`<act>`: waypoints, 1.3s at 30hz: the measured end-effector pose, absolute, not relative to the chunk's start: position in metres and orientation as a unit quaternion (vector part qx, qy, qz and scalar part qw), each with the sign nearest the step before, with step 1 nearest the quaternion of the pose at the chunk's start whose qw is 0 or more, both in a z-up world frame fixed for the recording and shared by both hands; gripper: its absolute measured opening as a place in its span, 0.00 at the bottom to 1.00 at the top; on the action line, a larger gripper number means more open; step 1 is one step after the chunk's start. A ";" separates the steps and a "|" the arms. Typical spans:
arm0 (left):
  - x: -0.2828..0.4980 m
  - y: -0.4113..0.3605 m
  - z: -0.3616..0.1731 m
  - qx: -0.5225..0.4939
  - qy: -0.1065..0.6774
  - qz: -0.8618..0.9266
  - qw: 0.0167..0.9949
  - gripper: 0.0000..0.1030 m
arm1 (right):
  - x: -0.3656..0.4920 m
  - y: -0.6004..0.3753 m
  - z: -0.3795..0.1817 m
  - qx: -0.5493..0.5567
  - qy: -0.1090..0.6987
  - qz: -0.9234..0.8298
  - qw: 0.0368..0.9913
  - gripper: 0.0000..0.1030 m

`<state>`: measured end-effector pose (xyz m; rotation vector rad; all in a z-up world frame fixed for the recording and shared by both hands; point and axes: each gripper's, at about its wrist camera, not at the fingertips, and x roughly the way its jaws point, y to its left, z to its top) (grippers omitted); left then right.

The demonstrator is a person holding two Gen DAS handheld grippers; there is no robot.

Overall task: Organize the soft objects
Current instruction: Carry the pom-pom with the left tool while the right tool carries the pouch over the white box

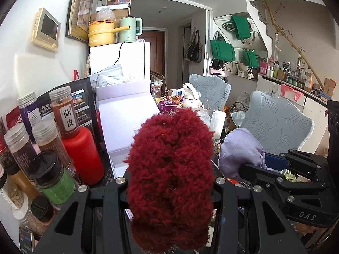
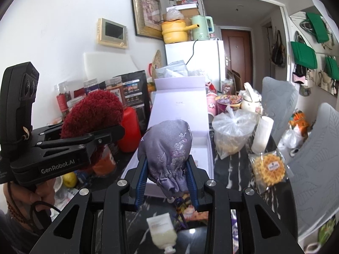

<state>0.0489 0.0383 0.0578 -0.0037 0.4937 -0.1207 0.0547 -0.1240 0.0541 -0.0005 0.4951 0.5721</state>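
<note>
My left gripper [image 1: 170, 182] is shut on a fluffy dark red soft object [image 1: 171, 169] that fills the gap between its fingers and hangs above the table. It also shows in the right wrist view [image 2: 93, 114], held at the left. My right gripper [image 2: 167, 169] is shut on a lilac embroidered satin pouch [image 2: 167, 148], gripped near its gathered neck. The pouch also shows in the left wrist view [image 1: 241, 154]. Both are held near an open white box [image 2: 180, 114] lying in the middle of the table.
Jars and a red bottle [image 1: 82, 154] crowd the left side by the wall. A tied plastic bag of food [image 2: 233, 131], a paper roll [image 2: 262, 133] and a wrapped waffle [image 2: 269, 169] lie to the right. A lotion tube [image 2: 163, 232] lies below my right gripper. Grey chairs [image 2: 313, 152] stand at the right.
</note>
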 end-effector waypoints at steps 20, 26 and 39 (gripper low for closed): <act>0.132 0.054 0.084 0.002 0.213 -0.043 0.976 0.40 | 0.143 -0.105 0.085 -0.027 0.209 0.273 0.939 0.33; 0.156 0.065 0.080 -0.007 0.205 -0.022 0.978 0.40 | 0.170 -0.092 0.082 -0.030 0.206 0.270 0.940 0.33; 0.202 0.071 0.046 -0.006 0.238 0.002 0.971 0.40 | 0.225 -0.074 0.061 -0.001 0.236 0.267 0.934 0.33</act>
